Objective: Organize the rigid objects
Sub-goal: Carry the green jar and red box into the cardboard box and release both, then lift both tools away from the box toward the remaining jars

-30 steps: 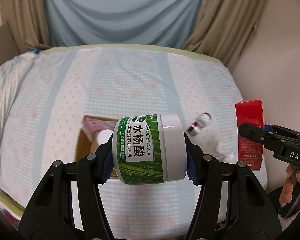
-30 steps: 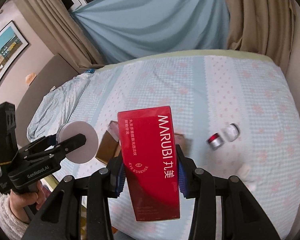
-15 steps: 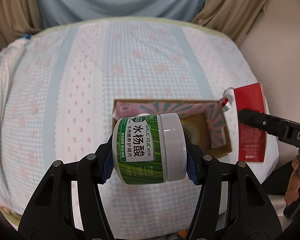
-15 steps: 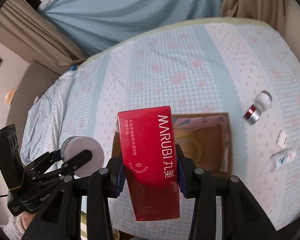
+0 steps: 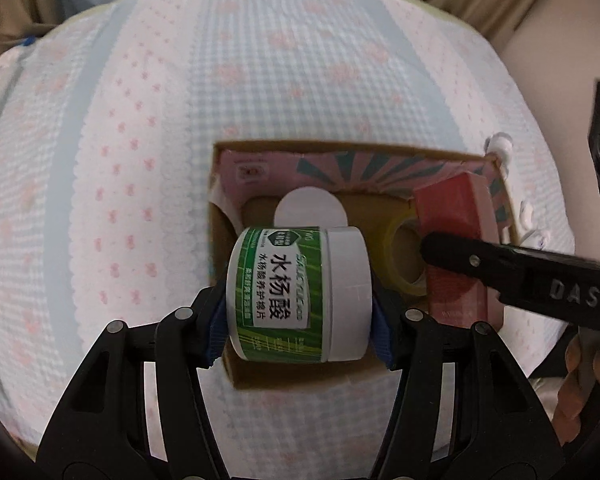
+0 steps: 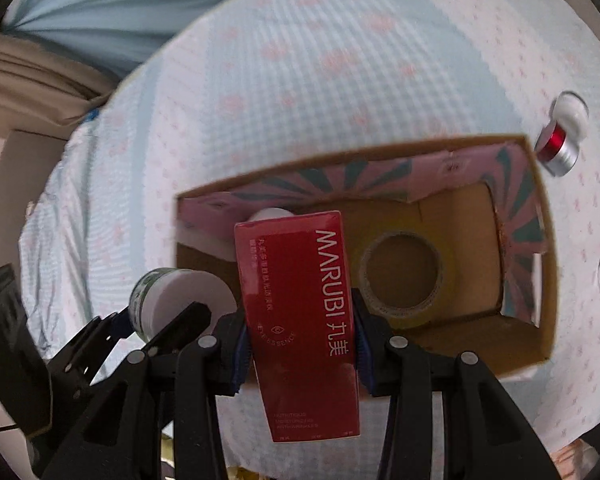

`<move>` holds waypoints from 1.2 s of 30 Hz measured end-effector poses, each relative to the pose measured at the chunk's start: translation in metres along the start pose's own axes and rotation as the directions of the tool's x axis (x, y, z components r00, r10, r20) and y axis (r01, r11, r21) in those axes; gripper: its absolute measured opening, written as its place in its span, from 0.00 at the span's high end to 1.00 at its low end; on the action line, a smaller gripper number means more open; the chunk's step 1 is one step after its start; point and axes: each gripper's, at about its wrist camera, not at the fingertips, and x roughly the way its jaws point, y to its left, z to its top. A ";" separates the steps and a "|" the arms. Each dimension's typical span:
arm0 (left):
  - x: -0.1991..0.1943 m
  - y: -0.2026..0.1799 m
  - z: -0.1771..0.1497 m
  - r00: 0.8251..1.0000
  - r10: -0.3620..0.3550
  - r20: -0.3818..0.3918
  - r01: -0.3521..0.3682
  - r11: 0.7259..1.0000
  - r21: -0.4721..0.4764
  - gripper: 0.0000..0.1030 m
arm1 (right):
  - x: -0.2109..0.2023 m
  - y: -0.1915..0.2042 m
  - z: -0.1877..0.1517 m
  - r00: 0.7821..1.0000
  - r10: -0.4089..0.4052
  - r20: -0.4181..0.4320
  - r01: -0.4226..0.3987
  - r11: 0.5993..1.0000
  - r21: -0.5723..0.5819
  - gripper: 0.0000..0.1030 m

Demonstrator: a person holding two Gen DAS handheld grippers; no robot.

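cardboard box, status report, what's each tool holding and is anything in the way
Left tool shut on green jar, over cardboard box. Right tool shut on red carton, also over it. Tape roll and white lid already inside.

Tape roll (image 6: 400, 276) inside cardboard box (image 6: 546, 280).

This is a home bedroom. A bed (image 5: 148, 128) fills both views, covered by a pale blue-and-white quilted sheet with pink flower print. Blue and tan curtains (image 6: 112, 4) hang behind it, and a cardboard box (image 6: 546, 280) of household items sits on the bedding.
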 end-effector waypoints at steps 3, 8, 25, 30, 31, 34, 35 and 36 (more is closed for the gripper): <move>0.024 0.001 -0.002 0.999 0.002 -0.037 -0.001 1.000 0.008 0.49 | 0.025 -0.007 0.011 0.999 -0.013 -0.037 0.013 1.000 -0.003 0.62; 0.049 0.002 -0.004 0.997 -0.009 -0.076 0.009 1.000 -0.004 0.49 | 0.043 -0.014 0.026 0.997 -0.036 -0.063 0.035 0.999 -0.015 0.62; 0.029 -0.018 0.002 0.997 -0.038 -0.067 0.040 0.999 0.033 0.00 | 0.044 -0.033 0.032 0.993 -0.051 -0.111 0.049 0.999 -0.021 0.00; 0.020 -0.018 -0.002 0.998 -0.028 -0.060 0.029 0.999 0.021 0.00 | 0.030 -0.037 0.026 0.995 -0.053 -0.087 0.052 0.998 -0.019 0.00; 0.016 -0.019 -0.003 0.998 -0.022 -0.051 0.023 0.999 0.022 0.00 | 0.027 -0.037 0.025 0.995 -0.052 -0.082 0.051 0.998 -0.020 0.00; 0.004 -0.021 -0.007 0.999 -0.011 -0.034 0.012 1.000 0.028 0.00 | 0.013 -0.035 0.020 0.997 -0.049 -0.055 0.047 0.999 -0.026 0.00; -0.002 -0.021 -0.008 1.000 -0.005 -0.023 0.006 1.000 0.030 0.00 | 0.012 -0.034 0.019 0.998 -0.046 -0.049 0.045 0.999 -0.025 0.00; -0.007 -0.021 -0.008 1.000 -0.003 -0.015 0.003 1.000 0.031 0.00 | 0.008 -0.033 0.017 0.998 -0.041 -0.043 0.040 0.999 -0.023 0.00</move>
